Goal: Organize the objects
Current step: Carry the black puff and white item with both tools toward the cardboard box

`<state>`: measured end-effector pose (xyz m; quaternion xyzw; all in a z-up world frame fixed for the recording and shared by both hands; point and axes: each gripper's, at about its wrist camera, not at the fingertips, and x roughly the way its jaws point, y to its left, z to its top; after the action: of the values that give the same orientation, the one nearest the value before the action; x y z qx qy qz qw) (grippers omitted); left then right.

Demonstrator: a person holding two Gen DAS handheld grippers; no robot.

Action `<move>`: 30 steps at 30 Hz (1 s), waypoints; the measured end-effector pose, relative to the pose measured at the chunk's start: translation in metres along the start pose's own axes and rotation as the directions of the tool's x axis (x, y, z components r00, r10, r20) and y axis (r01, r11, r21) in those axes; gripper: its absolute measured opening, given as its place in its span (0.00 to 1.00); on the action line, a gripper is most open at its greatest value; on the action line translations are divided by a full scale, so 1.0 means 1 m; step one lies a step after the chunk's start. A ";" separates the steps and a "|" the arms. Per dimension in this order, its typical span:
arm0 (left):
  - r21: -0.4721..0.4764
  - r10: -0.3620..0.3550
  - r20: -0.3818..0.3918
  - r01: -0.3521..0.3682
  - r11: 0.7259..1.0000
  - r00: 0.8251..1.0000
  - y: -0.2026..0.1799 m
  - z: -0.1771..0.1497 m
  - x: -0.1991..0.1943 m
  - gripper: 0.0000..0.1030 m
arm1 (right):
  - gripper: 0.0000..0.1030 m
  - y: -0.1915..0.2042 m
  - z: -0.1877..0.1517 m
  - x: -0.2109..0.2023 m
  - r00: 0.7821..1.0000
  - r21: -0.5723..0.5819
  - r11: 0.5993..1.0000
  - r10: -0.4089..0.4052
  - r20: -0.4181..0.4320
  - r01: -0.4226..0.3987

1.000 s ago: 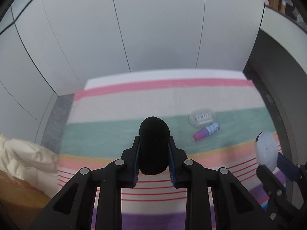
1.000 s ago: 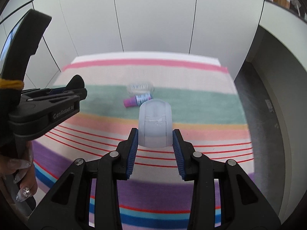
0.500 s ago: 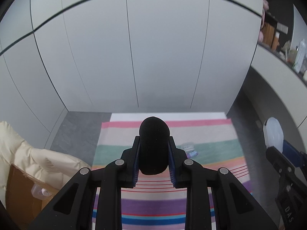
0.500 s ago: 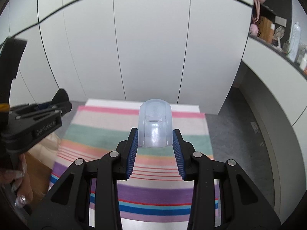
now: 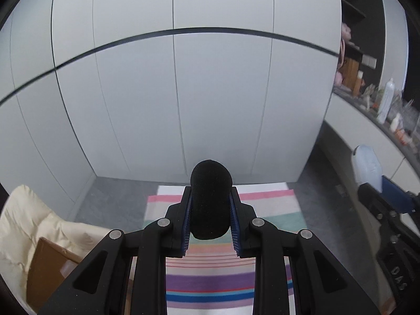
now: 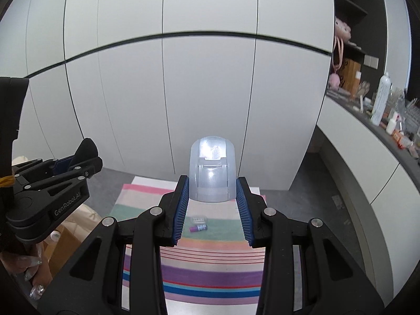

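Fingers (image 5: 233, 225) of the left gripper (image 5: 210, 225) are clamped on a black object (image 5: 210, 199); "GenRobot.AI" is printed on its body. A translucent cap (image 6: 212, 169) is pinched by the right gripper (image 6: 212, 207) above the rug (image 6: 210, 273).

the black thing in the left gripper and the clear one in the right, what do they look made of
Black object: probably foam or soft fabric, matte, finely textured, no glare. Clear object: likely translucent frosted plastic, smooth, with bright highlights and inner moulded edges showing through.
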<state>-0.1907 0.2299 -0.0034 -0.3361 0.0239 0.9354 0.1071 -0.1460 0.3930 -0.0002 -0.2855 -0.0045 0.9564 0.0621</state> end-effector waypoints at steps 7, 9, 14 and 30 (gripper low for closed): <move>-0.016 -0.018 0.017 0.018 1.000 1.000 0.003 0.003 -0.030 0.25 | 0.36 0.007 0.006 -0.031 1.000 -0.009 1.000 0.002 0.029 -0.002; -0.011 -0.013 0.025 0.013 1.000 1.000 0.009 0.000 -0.038 0.25 | 0.36 0.004 0.009 -0.034 0.999 -0.001 1.000 0.004 0.033 -0.004; 0.005 0.000 0.036 0.000 1.000 0.999 0.015 -0.010 -0.054 0.25 | 0.36 0.012 0.005 -0.046 0.999 -0.010 1.000 0.007 0.049 -0.007; 0.076 -0.023 0.072 0.018 0.997 0.997 0.023 -0.080 -0.130 0.25 | 0.36 0.012 -0.054 -0.102 0.997 -0.026 0.999 0.027 0.077 -0.025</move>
<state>-0.0484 0.1744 0.0163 -0.2975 0.0518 0.9444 0.1301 -0.0336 0.3673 0.0096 -0.2489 -0.0150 0.9673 0.0461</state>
